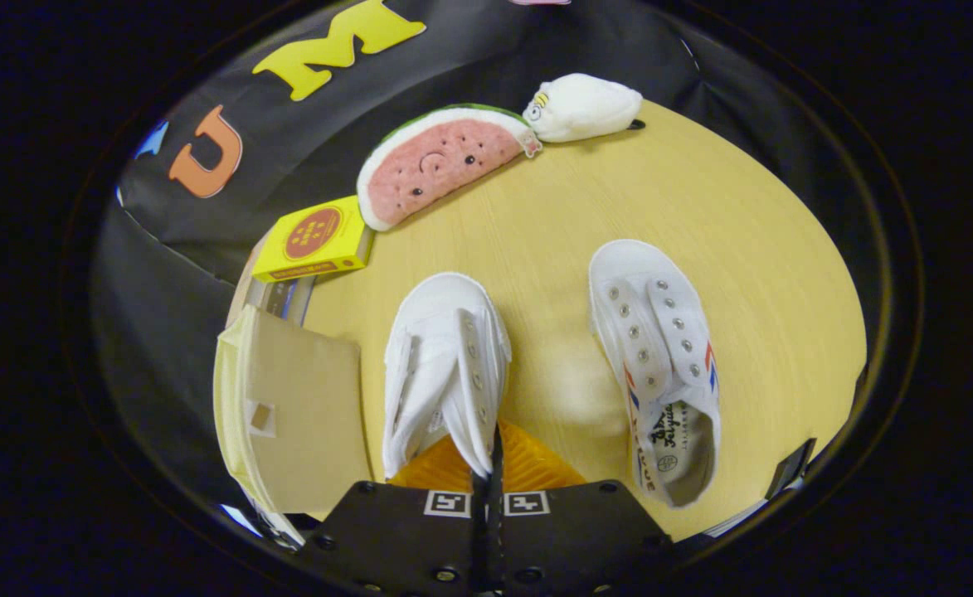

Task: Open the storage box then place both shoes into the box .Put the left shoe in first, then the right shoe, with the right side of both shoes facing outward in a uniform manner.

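My gripper (493, 464) is shut on the rear upper edge of a white canvas shoe (445, 365). The shoe hangs tilted just ahead of the fingers, toe pointing away, above the wooden table (586, 207). A second white shoe (660, 365), with red and blue stripes on its side, lies flat on the table to the right of the held one, toe also pointing away and its opening facing up. Left of the held shoe stands the pale storage box (233, 398) with its beige flap (308, 414) swung open at the table's left edge.
A yellow carton (316, 240) sits beyond the box. Farther back lie a watermelon plush (440, 162) and a white plush (581, 108) near the table's far edge. A dark object (789, 468) rests at the near right edge, past the second shoe.
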Tool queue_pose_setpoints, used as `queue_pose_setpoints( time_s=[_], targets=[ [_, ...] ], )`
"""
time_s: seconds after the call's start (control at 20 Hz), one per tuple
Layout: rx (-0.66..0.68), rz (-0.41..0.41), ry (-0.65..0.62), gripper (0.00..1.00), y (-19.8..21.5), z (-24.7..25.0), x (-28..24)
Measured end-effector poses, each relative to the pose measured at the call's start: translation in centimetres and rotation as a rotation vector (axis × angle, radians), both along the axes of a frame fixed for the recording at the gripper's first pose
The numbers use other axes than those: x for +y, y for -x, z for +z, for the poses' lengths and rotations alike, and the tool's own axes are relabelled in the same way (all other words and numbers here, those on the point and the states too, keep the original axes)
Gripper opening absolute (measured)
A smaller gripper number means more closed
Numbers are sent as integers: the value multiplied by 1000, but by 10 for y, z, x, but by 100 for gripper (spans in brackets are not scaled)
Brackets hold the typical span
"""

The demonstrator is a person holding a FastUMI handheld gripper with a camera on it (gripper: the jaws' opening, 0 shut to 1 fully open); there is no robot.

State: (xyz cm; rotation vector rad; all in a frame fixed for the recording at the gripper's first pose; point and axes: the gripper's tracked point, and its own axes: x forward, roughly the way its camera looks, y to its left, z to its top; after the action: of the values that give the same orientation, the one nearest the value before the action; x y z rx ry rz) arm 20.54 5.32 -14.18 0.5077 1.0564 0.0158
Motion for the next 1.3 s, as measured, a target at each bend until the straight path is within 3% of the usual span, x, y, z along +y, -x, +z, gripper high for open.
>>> queue_pose_setpoints(
  time_s=[0.2,0.65,1.05,1.3],
  targets=[
    [-51,4,-1,0,6,52,27],
    [-125,64,-70,0,-1,151,148],
    [-140,103,-34,0,-23,110,249],
    [-173,26,-39,0,-30,70,284]
  ],
)
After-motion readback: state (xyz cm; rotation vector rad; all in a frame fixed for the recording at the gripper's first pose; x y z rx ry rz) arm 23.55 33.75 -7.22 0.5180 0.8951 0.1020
